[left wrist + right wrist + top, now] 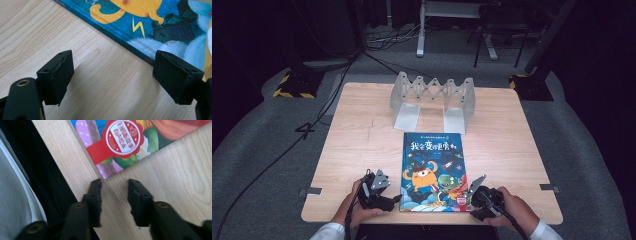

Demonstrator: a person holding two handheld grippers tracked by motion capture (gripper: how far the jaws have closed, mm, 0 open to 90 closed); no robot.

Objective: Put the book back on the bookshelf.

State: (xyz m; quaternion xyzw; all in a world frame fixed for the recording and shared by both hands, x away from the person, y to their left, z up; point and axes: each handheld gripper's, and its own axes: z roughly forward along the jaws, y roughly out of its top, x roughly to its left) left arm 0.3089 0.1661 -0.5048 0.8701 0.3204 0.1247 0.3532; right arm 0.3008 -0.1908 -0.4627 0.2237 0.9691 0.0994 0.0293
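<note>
Picture book (432,171), blue cover with orange monster, lies flat between wide-apart left tongs (379,187) and narrowed, empty right tongs (476,192).

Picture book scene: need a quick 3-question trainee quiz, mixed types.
1. What stands on the table behind the picture book?
A. a grey expandable book rack
B. a cardboard box
C. a stack of plates
2. True or false: the left gripper has its fingers clamped shut on the book.
3. Fill in: the round red-and-white seal sits at the cover corner nearest the ____ gripper.

Key:
1. A
2. False: the fingers stand wide apart, with bare table between them.
3. right; in the right gripper view, the right gripper points at that corner.
</note>
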